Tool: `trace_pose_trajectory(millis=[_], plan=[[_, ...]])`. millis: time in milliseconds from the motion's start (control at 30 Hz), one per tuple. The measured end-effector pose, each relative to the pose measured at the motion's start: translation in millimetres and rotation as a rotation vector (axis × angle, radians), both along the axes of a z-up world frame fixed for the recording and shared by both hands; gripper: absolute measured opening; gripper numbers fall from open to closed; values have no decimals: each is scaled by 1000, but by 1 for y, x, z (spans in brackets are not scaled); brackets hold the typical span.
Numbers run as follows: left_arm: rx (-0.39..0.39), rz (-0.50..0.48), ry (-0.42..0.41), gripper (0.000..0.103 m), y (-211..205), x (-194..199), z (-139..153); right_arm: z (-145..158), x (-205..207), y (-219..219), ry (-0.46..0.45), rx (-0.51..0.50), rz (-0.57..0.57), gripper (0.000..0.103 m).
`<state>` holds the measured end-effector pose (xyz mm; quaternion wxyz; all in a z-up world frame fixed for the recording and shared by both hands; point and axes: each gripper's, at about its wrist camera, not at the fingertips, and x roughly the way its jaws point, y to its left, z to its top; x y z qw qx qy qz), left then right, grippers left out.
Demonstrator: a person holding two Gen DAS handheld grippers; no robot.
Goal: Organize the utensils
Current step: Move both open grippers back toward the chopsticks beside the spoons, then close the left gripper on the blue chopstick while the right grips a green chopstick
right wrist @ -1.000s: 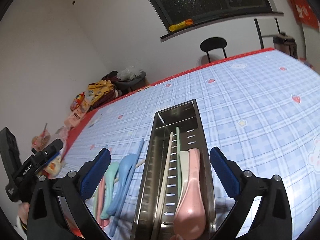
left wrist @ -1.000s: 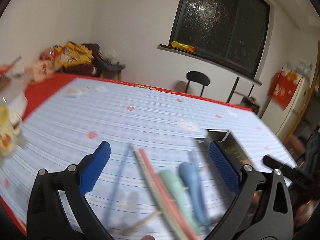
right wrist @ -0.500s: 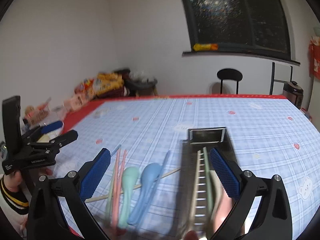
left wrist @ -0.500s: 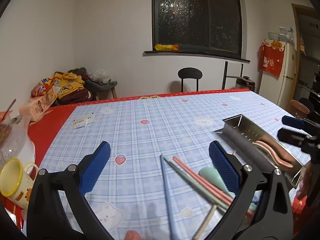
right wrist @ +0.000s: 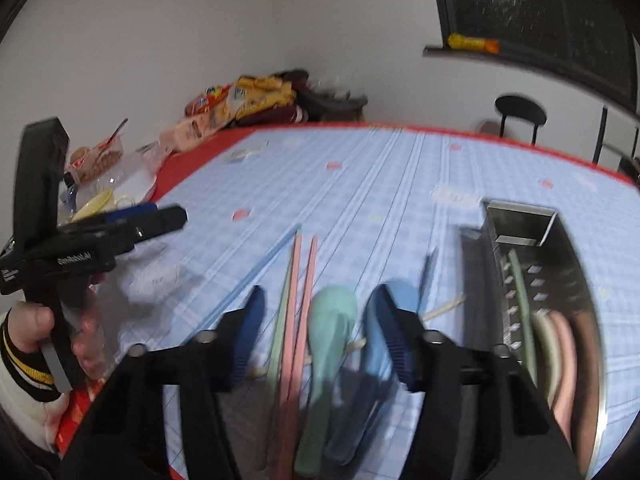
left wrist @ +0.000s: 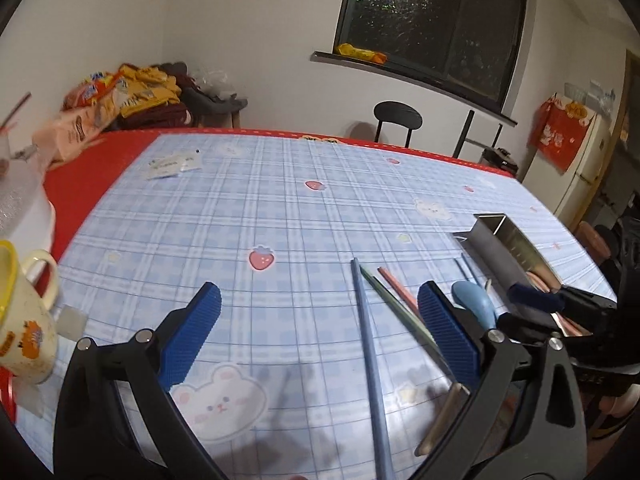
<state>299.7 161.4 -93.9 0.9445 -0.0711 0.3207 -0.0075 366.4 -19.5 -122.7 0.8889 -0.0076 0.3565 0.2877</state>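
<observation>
Green spoon [right wrist: 334,316] lay loose on the desk [right wrist: 360,200], between pink chopsticks [right wrist: 298,300] and blue spoon [right wrist: 394,300], metal tray [right wrist: 560,248] at three o'clock. Right tool [right wrist: 320,336], jaws just narrowed to about half, straddled that spoon, not yet pinched. Left tool [left wrist: 320,336] gaped wide, empty. Likely step: picking a spoon; next, closing fully, lifting toward the tray.

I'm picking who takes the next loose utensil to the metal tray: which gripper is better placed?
Right. The right gripper, its jaws just closing, frames the mint-green spoon, beside the perforated steel tray. The left gripper hovers open over the long blue chopstick, farther away.
</observation>
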Motion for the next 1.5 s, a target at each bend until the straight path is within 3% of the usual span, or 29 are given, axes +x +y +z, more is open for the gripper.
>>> trace_pose_trajectory(millis=[233, 367, 433, 500, 600, 1200, 1500], plan=[[73, -88, -27, 97, -21, -7, 5, -12, -13, 20, 21, -36, 83, 26], [56, -119, -28, 95, -22, -7, 3, -12, -19, 26, 4, -67, 104, 19], [58, -125, -33, 89, -23, -8, 2, -12, -21, 27, -5, -81, 105, 16], [63, -124, -27, 73, -23, -7, 1, -14, -23, 30, 3, -85, 118, 14], [60, -136, -11, 65, -24, -5, -5, -22, -25, 40, 11, -128, 143, 10], [53, -140, 55, 62, -27, 3, -21, -33, -8, 42, 111, -128, 132, 9], [74, -170, 80, 56, -36, 6, -26, -33, -8, 43, 106, -138, 127, 8]])
